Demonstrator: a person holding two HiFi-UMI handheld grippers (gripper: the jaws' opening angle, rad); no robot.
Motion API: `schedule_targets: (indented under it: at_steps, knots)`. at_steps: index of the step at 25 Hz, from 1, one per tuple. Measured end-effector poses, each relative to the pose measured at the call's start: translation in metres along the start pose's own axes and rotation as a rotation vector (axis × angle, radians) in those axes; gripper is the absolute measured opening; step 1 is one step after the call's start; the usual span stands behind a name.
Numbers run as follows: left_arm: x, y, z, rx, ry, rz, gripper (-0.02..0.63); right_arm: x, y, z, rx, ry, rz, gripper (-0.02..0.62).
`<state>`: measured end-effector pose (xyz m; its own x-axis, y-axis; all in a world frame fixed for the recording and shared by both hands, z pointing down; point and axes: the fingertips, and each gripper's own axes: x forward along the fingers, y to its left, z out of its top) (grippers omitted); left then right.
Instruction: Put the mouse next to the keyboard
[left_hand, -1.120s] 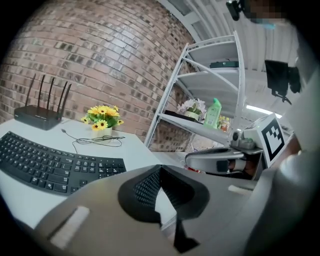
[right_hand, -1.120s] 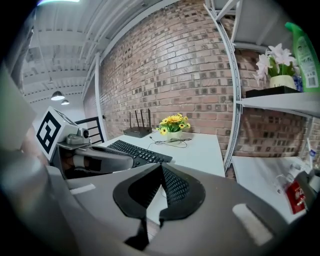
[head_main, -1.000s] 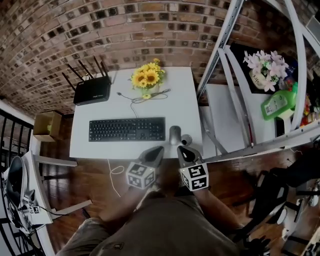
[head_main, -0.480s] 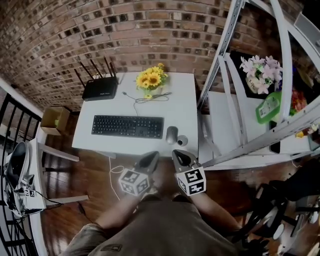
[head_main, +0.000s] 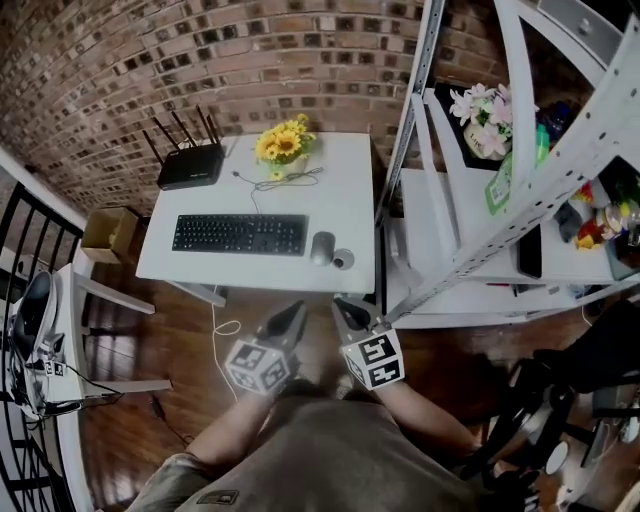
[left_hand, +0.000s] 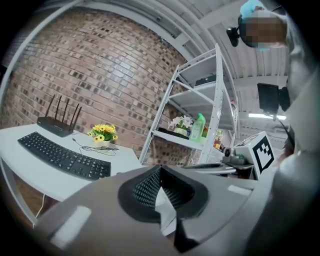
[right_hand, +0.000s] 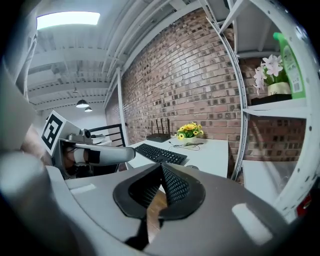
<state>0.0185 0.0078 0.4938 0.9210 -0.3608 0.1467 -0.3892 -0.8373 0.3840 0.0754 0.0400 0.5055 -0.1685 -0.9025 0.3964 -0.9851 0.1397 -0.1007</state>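
A dark grey mouse (head_main: 322, 248) lies on the white table (head_main: 200, 270), just off the right end of the black keyboard (head_main: 240, 234). A small round grey object (head_main: 343, 260) sits right of the mouse. Both grippers hang over the wooden floor in front of the table, apart from everything on it. My left gripper (head_main: 290, 316) is shut and empty, its ribbed pads (left_hand: 150, 187) closed together. My right gripper (head_main: 346, 312) is also shut with nothing held. The keyboard (right_hand: 160, 154) shows beyond the right gripper's jaws.
A black router (head_main: 190, 165) and yellow flowers (head_main: 282, 145) stand at the table's back, with a thin cable (head_main: 270, 180) between them. A white metal shelf unit (head_main: 470, 190) with flowers and a green bottle rises on the right. A brick wall lies behind.
Both grippers have drawn back from the table's front edge, and the table now lies farther off. The mouse and keyboard have stayed where they were.
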Motion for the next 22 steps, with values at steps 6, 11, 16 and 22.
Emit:
schedule_targets:
  at_steps: [6, 11, 16, 22]
  knots:
    - [-0.009, -0.011, 0.002, 0.021, 0.000, -0.023, 0.002, -0.015, 0.007, -0.001, -0.004, -0.004, -0.023, 0.011]
    - [-0.016, -0.012, 0.000, 0.023, 0.005, -0.049, 0.002, -0.016, 0.015, -0.004, -0.012, 0.004, -0.045, 0.009]
    - [-0.021, -0.010, 0.002, 0.020, 0.009, -0.052, 0.002, -0.014, 0.023, -0.003, -0.015, 0.006, -0.040, 0.009]
    - [-0.021, -0.011, 0.002, 0.022, 0.015, -0.067, 0.002, -0.015, 0.026, -0.002, -0.005, 0.001, -0.053, 0.009]
